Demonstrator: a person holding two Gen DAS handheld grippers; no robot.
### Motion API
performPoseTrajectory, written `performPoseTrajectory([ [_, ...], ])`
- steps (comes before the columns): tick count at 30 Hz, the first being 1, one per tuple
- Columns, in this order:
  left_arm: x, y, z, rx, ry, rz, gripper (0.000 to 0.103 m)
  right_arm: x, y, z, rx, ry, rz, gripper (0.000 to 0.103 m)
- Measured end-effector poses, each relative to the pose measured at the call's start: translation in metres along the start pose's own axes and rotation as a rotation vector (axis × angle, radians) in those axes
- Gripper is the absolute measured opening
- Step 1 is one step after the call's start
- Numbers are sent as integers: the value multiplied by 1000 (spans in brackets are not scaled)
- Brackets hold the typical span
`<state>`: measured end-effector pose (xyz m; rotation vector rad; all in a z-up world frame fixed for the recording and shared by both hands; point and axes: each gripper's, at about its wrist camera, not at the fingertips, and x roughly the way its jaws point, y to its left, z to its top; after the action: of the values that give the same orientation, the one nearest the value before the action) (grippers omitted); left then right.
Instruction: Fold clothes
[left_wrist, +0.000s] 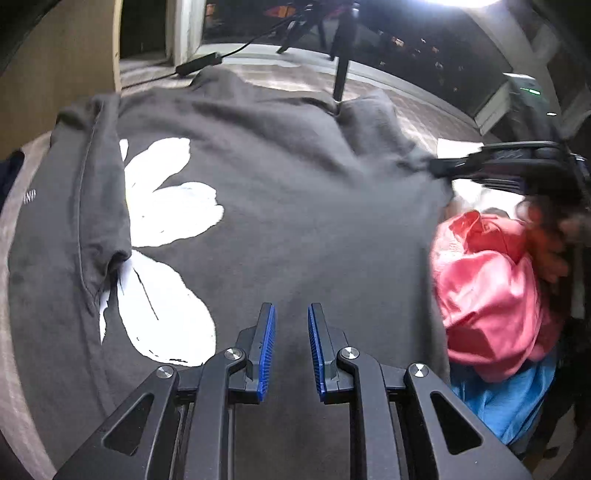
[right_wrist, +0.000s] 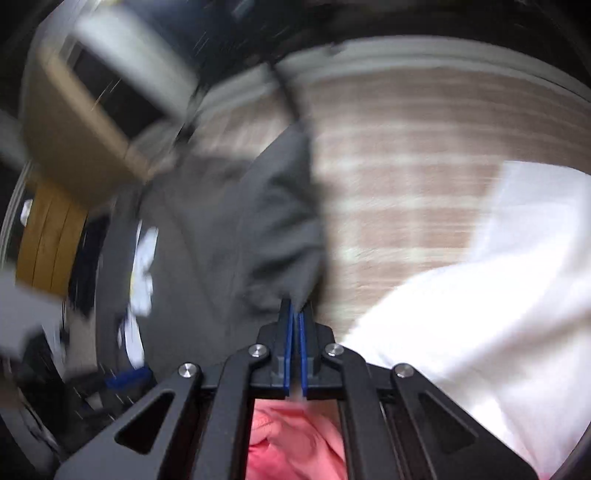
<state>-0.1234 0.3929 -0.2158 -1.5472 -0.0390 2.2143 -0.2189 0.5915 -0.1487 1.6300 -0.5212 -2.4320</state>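
A dark grey T-shirt (left_wrist: 288, 206) with a large white print (left_wrist: 170, 206) lies spread on the bed. Its left sleeve is folded in over the print. My left gripper (left_wrist: 291, 314) is open and empty, hovering over the shirt's near part. My right gripper (right_wrist: 295, 308) is shut on the grey shirt's right sleeve edge (right_wrist: 280, 229); in the left wrist view it shows blurred at the right (left_wrist: 443, 166), pulling the fabric. The right wrist view is motion-blurred.
A pink garment (left_wrist: 491, 288) lies on a blue one (left_wrist: 509, 402) at the right; the pink one also shows under my right gripper (right_wrist: 291, 439). A white cloth (right_wrist: 498, 295) lies on the checked bedspread (right_wrist: 406, 166). A tripod leg (left_wrist: 341, 70) and power strip (left_wrist: 199, 62) stand beyond.
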Motion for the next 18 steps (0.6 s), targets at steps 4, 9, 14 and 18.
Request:
performPoseTrajectory([
  [4, -7, 3, -1, -6, -29, -21, 17, -13, 47, -1, -89, -100, -81, 3],
  [9, -21, 11, -3, -19, -58, -32, 17, 6, 113, -1, -274, -47, 90, 3],
  [14, -31, 9, -5, 12, -86, -6, 17, -15, 123, -4, -342, -92, 188, 12],
  [18, -27, -15, 8, 106, -110, 16, 21, -5, 71, 20, -260, -92, -31, 21],
])
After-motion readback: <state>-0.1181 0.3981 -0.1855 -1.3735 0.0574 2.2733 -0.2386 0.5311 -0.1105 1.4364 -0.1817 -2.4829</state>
